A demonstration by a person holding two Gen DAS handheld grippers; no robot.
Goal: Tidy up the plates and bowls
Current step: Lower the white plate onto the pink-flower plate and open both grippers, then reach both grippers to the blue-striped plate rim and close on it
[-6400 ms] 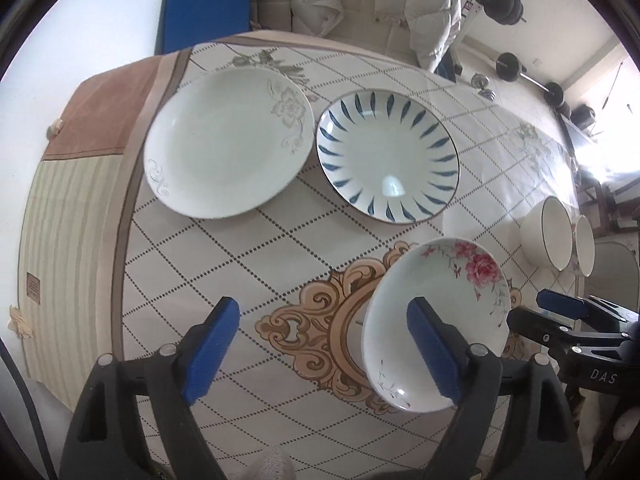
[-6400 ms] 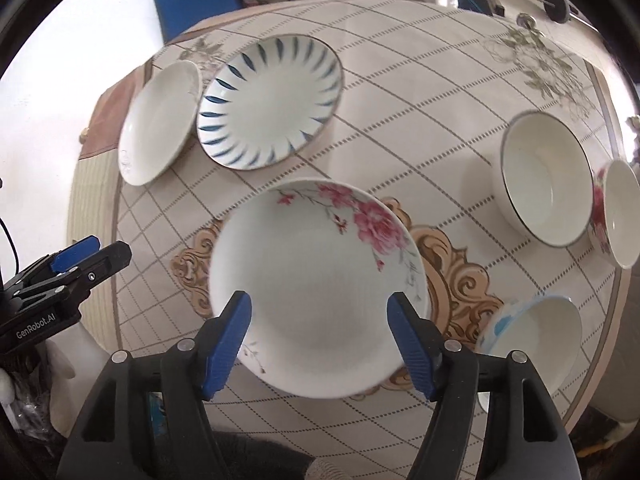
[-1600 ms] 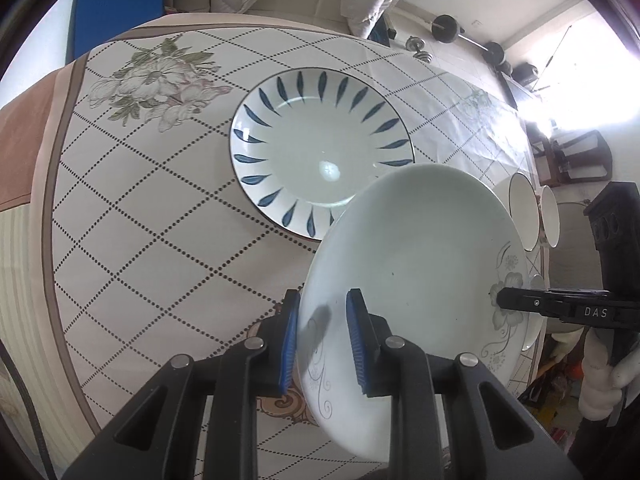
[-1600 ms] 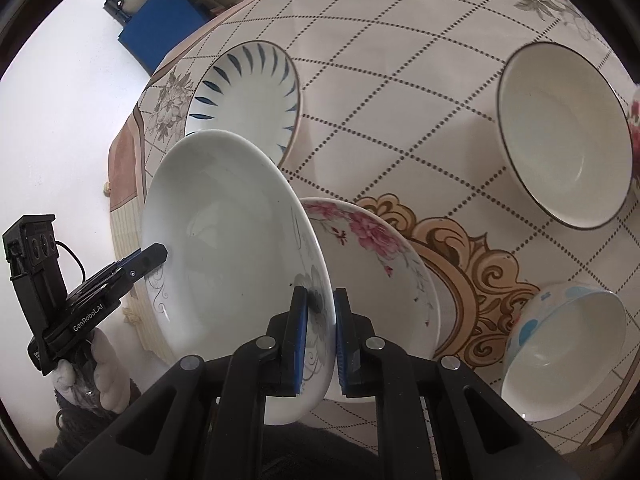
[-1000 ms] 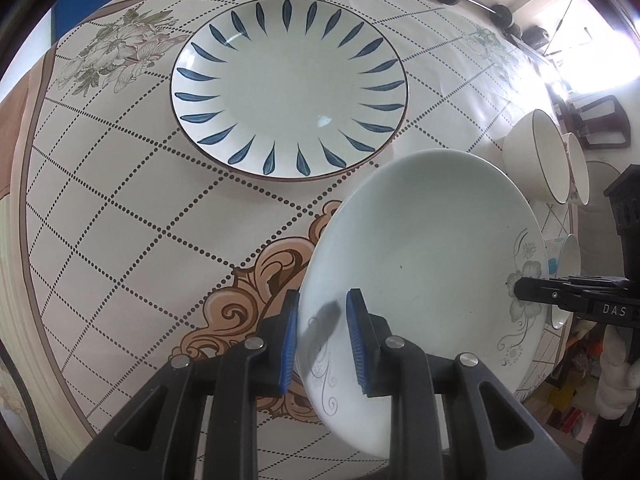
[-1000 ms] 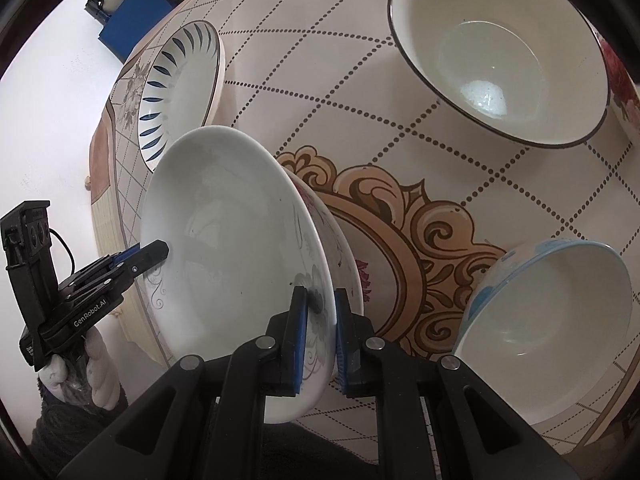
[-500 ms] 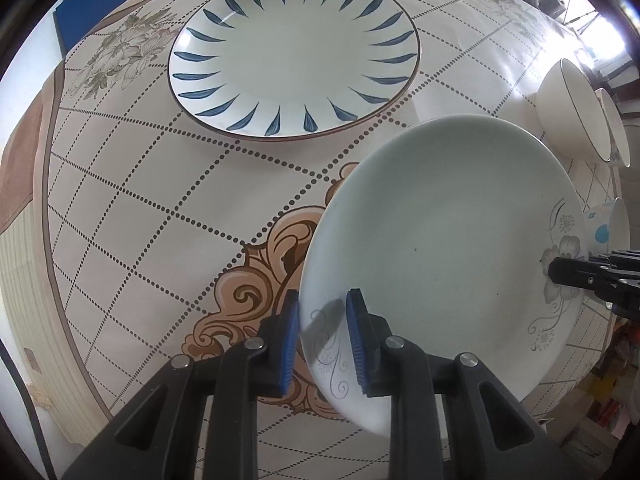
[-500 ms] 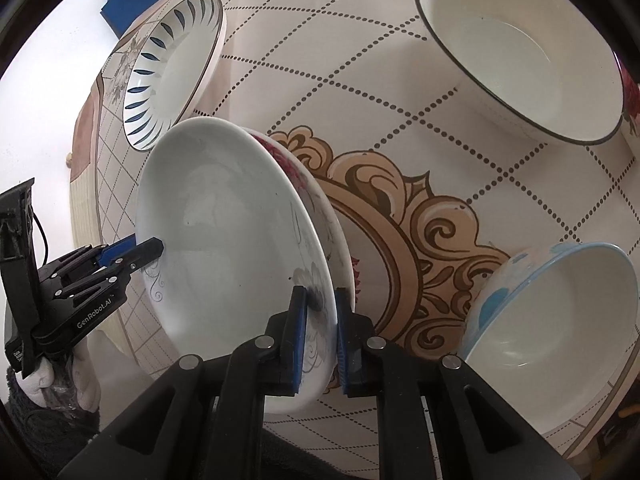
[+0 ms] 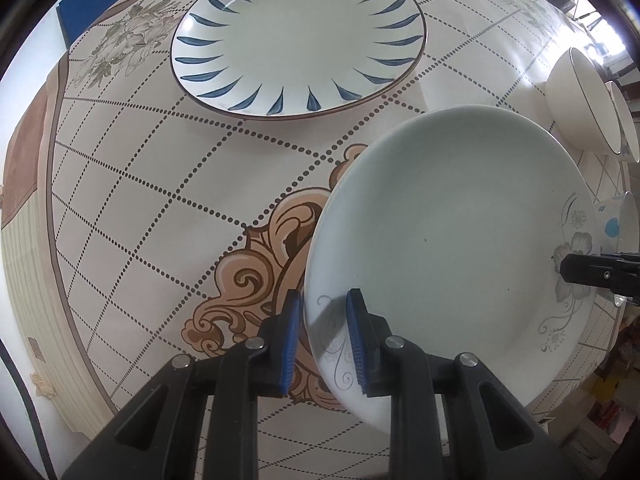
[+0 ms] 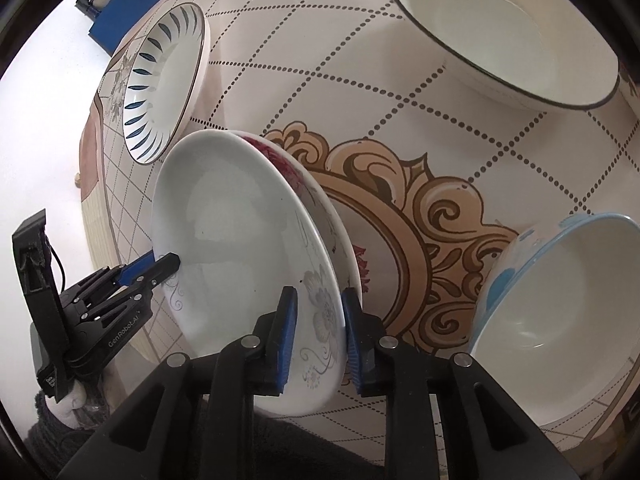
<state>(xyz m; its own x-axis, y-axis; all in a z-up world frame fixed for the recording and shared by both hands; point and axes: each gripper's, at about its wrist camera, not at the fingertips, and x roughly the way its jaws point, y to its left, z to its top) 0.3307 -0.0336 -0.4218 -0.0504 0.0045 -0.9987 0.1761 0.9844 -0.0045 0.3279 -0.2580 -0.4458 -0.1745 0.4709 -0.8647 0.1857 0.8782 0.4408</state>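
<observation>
Plates come first: the blue-leaf plate (image 9: 298, 36) lies alone at the desk's (image 9: 132, 184) far left. At centre, the white plate (image 9: 452, 248) sits on the rose plate (image 10: 340, 240), so that stack is nearly made. Left tool (image 9: 323, 334) pinches its near rim; right tool (image 10: 318, 330), opposite, is opening with the rim between its pads. Right of them, three bowls, black-rimmed (image 10: 508, 32) and blue-dotted (image 10: 560, 320) among them, remain unstacked.

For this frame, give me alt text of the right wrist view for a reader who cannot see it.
The right gripper, jaws opening, straddles the rim of a white plate resting on a pink-flowered plate; the left gripper pinches the white plate's far rim. A blue-patterned bowl sits right.
</observation>
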